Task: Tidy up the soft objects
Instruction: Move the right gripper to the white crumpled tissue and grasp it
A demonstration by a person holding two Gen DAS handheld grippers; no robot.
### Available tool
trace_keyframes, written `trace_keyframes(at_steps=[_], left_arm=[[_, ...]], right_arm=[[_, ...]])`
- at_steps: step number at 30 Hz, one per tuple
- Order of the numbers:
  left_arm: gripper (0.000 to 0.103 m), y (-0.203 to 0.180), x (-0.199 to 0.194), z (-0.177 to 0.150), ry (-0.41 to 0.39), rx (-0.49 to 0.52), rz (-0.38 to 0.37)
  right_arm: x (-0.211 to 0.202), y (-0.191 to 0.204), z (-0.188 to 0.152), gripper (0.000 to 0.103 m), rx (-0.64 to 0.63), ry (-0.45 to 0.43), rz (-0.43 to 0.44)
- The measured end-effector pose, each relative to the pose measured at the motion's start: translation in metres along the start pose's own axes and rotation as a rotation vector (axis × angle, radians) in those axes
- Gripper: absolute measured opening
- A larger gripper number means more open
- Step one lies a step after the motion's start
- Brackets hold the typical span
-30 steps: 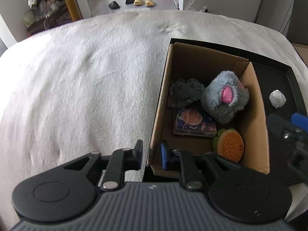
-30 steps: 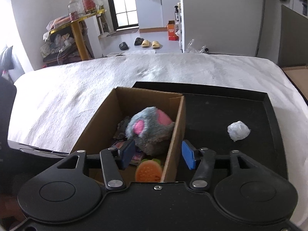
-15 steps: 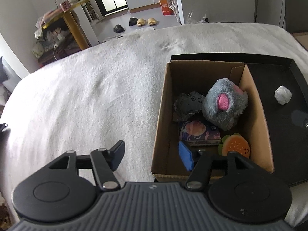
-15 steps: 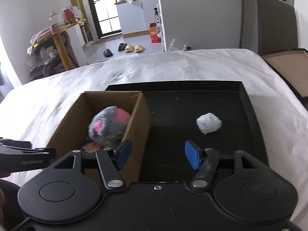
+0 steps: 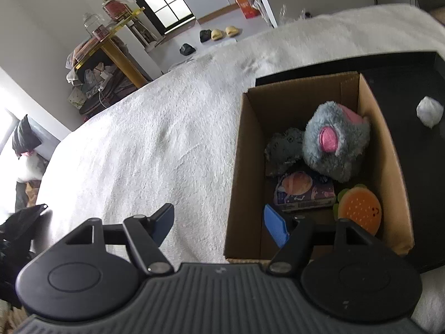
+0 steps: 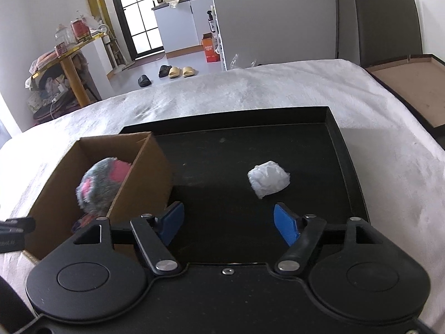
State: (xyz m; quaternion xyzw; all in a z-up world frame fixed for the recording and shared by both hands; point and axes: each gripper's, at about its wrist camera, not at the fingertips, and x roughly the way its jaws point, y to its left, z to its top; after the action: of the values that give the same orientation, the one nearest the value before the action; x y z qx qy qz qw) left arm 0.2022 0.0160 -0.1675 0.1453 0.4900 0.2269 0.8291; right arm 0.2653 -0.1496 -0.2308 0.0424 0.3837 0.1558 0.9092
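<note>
Both the right gripper (image 6: 228,221) and the left gripper (image 5: 219,222) are seen with jaws just opened, empty. The crumpled white wad (image 6: 268,178) is likely nudged across the slick black tray (image 6: 338,128) if approached off-centre.

A gold-legged round side table (image 6: 71,64), cluttered on top and beneath, stands by the wall. Near it on the grey floor lie black and tan slippers (image 6: 167,72); an orange carton (image 6: 210,48) sits beyond them.
</note>
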Motion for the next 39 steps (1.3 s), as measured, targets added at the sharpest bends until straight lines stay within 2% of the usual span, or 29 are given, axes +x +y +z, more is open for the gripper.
trace_keyframes(at_steps=[4,13,22,25,29,31,32,33,39], left_arm=[[0.070,-0.015,0.004,0.007,0.034,0.057,0.075],[0.070,-0.033,0.013,0.021,0.083,0.121,0.142],[0.070,-0.045,0.027,0.032,0.136,0.142,0.162],[0.070,-0.049,0.029,0.033,0.131,0.160,0.182],[0.070,-0.047,0.031,0.032,0.143,0.147,0.178],[0.070,-0.046,0.029,0.031,0.145,0.154,0.180],[0.070,-0.046,0.028,0.031,0.145,0.153,0.179],[0.070,-0.044,0.027,0.031,0.144,0.150,0.175],[0.070,-0.038,0.020,0.030,0.136,0.123,0.153]], right_arm=[[0.011,-0.013,0.006,0.076,0.028,-0.010,0.001],[0.050,-0.039,0.009,0.076,0.043,0.017,-0.006],[0.088,-0.051,0.012,0.076,0.010,0.051,-0.042],[0.091,-0.063,0.012,0.075,0.048,0.050,-0.053],[0.094,-0.068,0.010,0.071,0.046,0.038,-0.062],[0.095,-0.067,0.010,0.063,0.033,0.028,-0.055],[0.095,-0.066,0.010,0.050,0.026,0.023,-0.051],[0.095,-0.066,0.011,0.047,0.015,0.020,-0.046],[0.079,-0.066,0.010,0.046,0.008,0.013,-0.054]])
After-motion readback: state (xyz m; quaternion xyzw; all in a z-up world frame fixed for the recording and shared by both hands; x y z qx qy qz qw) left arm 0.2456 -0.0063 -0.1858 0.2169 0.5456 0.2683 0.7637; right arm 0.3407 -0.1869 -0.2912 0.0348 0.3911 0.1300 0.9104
